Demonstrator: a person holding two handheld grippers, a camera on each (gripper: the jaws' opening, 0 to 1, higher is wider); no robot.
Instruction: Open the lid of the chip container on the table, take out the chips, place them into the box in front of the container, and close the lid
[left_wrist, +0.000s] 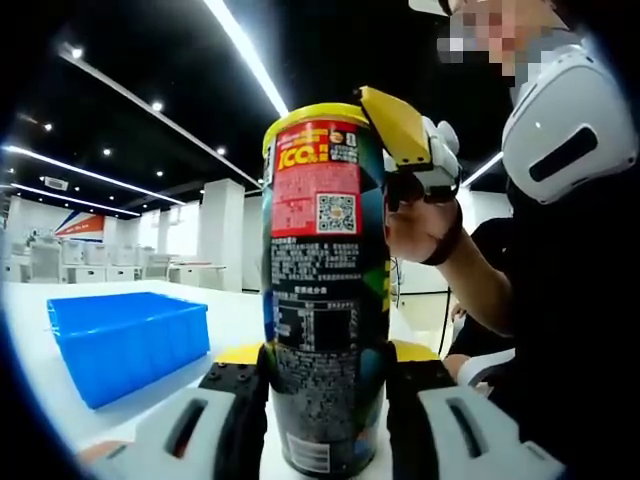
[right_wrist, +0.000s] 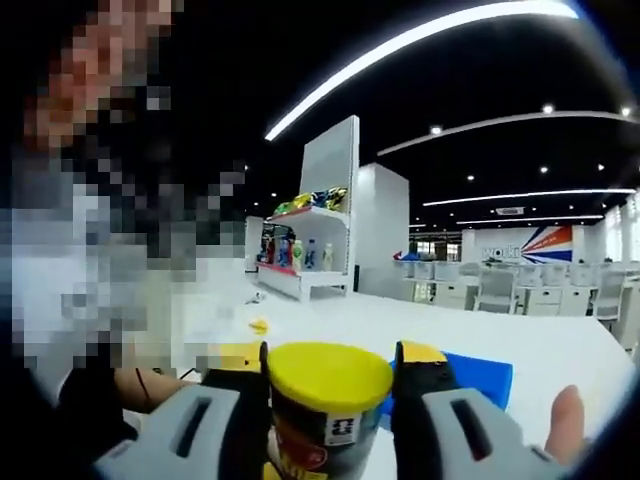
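A tall chip container (left_wrist: 325, 290) with a red and black label stands upright on the white table. My left gripper (left_wrist: 325, 352) is shut on its lower body, one jaw on each side. The yellow lid (right_wrist: 328, 375) sits on top of the container, and my right gripper (right_wrist: 330, 352) is shut on it from both sides. In the left gripper view, one yellow fingertip (left_wrist: 398, 125) of the right gripper presses against the lid's rim (left_wrist: 310, 112). A blue box (left_wrist: 125, 340) lies on the table to the left of the container and shows again behind the lid (right_wrist: 485, 378).
The person's hand (left_wrist: 420, 225) holds the right gripper close to the container's top. A white shelf unit with goods (right_wrist: 310, 240) stands far behind the white table (right_wrist: 420, 330). A small yellow scrap (right_wrist: 258, 325) lies on it. White desks and chairs (right_wrist: 520, 290) line the back.
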